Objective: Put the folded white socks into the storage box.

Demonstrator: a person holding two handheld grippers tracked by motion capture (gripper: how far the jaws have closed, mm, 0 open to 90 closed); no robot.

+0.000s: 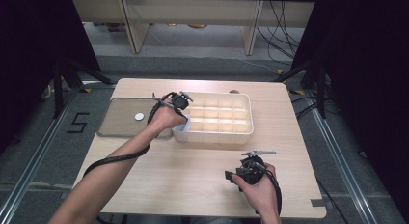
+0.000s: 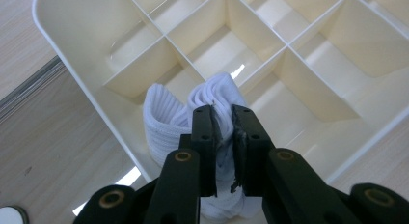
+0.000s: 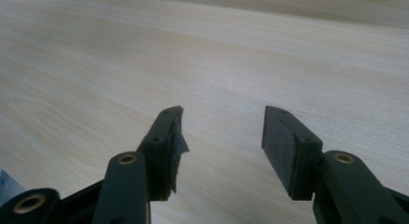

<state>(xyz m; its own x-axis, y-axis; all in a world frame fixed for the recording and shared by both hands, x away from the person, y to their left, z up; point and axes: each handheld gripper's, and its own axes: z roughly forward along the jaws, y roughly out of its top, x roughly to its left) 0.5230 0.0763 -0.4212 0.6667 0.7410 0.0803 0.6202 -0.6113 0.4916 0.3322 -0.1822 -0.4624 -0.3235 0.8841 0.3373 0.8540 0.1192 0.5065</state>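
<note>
High view: we see left gripper [image 1: 182, 102] at left end of cream plastic divided organiser box [image 1: 241, 130] on light wooden table [image 1: 193, 185]; right gripper [image 1: 248, 170] hovers near front edge.

Left gripper view: jaws clamp white ribbed sock [image 2: 164, 120] over box's corner compartment.

Right gripper view: jaws spread wide, empty.

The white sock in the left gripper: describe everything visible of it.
The white sock is a soft, ribbed knit, bunched into folds. The left gripper is shut on its upper folds, with fabric squeezed between the jaws. It hangs at the near-left corner of the cream divided tray, partly over a corner compartment and against the tray's rim. In the high view it shows as a small white patch beside the person's left hand. Its lower end is hidden behind the gripper.
</note>
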